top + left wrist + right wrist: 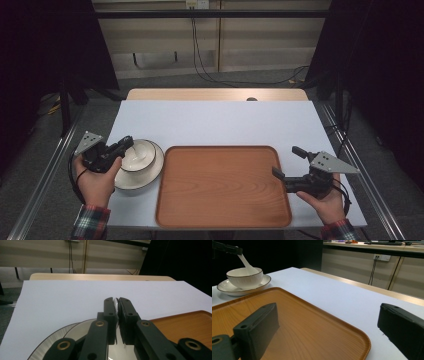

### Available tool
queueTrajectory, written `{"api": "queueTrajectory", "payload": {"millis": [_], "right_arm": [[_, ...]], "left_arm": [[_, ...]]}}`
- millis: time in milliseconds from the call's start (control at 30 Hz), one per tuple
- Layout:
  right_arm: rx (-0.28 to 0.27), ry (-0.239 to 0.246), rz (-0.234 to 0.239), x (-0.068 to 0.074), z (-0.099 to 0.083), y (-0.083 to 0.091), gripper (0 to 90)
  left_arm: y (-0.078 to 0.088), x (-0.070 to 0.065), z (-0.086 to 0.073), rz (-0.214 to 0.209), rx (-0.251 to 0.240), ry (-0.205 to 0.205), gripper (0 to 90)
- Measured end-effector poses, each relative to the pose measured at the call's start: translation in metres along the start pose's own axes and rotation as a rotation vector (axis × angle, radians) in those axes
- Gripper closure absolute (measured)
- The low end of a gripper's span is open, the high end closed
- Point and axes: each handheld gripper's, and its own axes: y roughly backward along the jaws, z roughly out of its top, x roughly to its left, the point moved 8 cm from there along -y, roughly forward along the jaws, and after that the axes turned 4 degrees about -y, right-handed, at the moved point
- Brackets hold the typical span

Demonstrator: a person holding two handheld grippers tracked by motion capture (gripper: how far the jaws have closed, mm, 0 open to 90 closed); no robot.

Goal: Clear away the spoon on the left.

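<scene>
A white bowl (pixel 140 153) with a dark rim stands on a white plate (pixel 150 176) at the table's left, beside a wooden tray (pixel 222 187). My left gripper (pixel 127 142) hovers over the bowl, shut on the handle of a white spoon (pixel 247 263) whose end dips into the bowl (pixel 244 277). In the left gripper view the thin white handle (pixel 116 302) shows pinched between the jaws of my left gripper (pixel 117 301). My right gripper (pixel 287 161) is at the tray's right edge, open, with nothing between its fingers (pixel 259 327).
The tray (pixel 294 322) is bare and takes up the middle front of the white table top (pixel 215 122). A wooden strip (pixel 215 94) runs along the far edge. Cables hang down the wall behind.
</scene>
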Motion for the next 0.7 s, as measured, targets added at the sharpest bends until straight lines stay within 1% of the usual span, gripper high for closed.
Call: {"api": "queueTrajectory", "payload": {"millis": [67, 100, 167, 200, 233, 267, 300, 367, 433, 500, 533, 567, 600, 700], "right_arm": [[0.001, -0.004, -0.001, 0.000, 0.000, 0.000, 3.1], [0.001, -0.004, -0.001, 0.000, 0.000, 0.000, 3.1], [0.000, -0.001, 0.001, 0.000, 0.000, 0.000, 3.1], [0.001, -0.001, 0.000, 0.000, 0.000, 0.000, 3.1], [0.001, -0.001, 0.000, 0.000, 0.000, 0.000, 3.1], [0.001, -0.003, 0.001, 0.000, 0.000, 0.000, 3.1], [0.001, -0.003, 0.001, 0.000, 0.000, 0.000, 3.1], [0.003, -0.004, 0.001, 0.000, 0.000, 0.001, 3.1], [0.002, -0.002, 0.000, 0.000, 0.000, 0.001, 3.1], [0.002, -0.006, -0.002, 0.000, 0.000, 0.000, 3.1], [0.002, -0.006, -0.003, -0.001, 0.000, 0.001, 3.1], [-0.001, -0.007, 0.000, 0.000, 0.000, 0.001, 3.1], [0.000, -0.008, 0.001, 0.000, 0.000, 0.001, 3.1], [0.000, -0.011, 0.002, 0.000, 0.000, 0.001, 3.1]], "left_arm": [[-0.003, 0.001, 0.001, -0.003, -0.007, -0.002, 84.8], [-0.004, 0.001, 0.001, 0.004, -0.009, 0.002, 84.8], [-0.007, 0.001, 0.001, 0.006, -0.015, 0.004, 84.8], [-0.010, 0.002, 0.001, 0.003, -0.023, 0.008, 84.9], [-0.010, 0.002, 0.001, 0.003, -0.023, 0.008, 84.9], [-0.014, 0.001, 0.002, -0.007, -0.035, 0.017, 85.0], [-0.014, 0.001, 0.002, -0.007, -0.035, 0.017, 85.0], [-0.018, 0.002, 0.003, 0.007, -0.040, 0.014, 85.1], [-0.019, 0.002, 0.003, 0.003, -0.042, 0.013, 85.1], [-0.021, 0.002, 0.003, 0.007, -0.053, 0.022, 85.1], [-0.024, 0.002, 0.004, 0.011, -0.057, 0.019, 85.1], [-0.026, 0.002, 0.004, 0.003, -0.061, 0.020, 85.0], [-0.027, 0.001, 0.004, 0.012, -0.060, 0.019, 85.0], [-0.030, 0.001, 0.004, 0.005, -0.059, 0.012, 85.0]]}}
